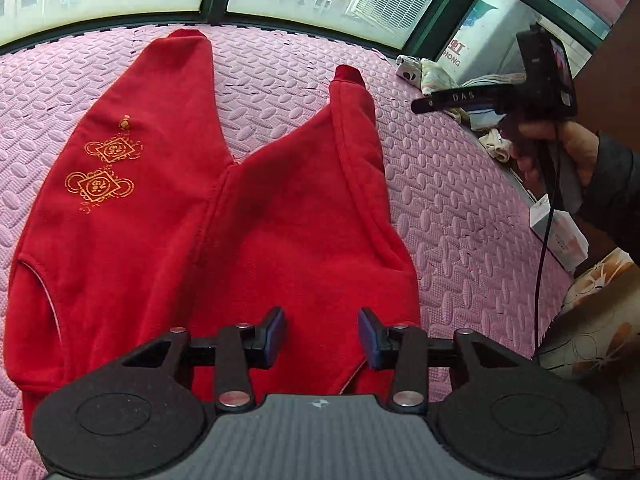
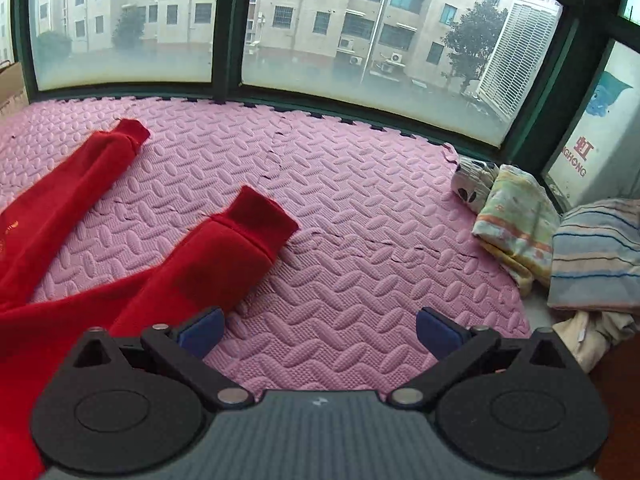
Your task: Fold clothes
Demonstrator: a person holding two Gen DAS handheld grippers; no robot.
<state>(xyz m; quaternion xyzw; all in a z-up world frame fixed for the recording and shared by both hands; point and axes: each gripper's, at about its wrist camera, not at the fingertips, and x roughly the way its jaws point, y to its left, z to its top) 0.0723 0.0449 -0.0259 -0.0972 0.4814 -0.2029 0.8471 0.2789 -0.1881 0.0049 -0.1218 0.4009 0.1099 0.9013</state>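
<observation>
The red trousers (image 1: 192, 216) lay flat on the pink foam mat (image 1: 460, 184) — legs running away from me toward the window (image 2: 320, 32), waistband nearest. My left hand-held gripper (image 1: 322, 334) hovered released above them; my right hand-held gripper (image 2: 318, 334) was spread wide, empty, beside the right leg.

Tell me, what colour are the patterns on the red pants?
Gold-orange, on the red pants; clearest in the left wrist view.
</observation>
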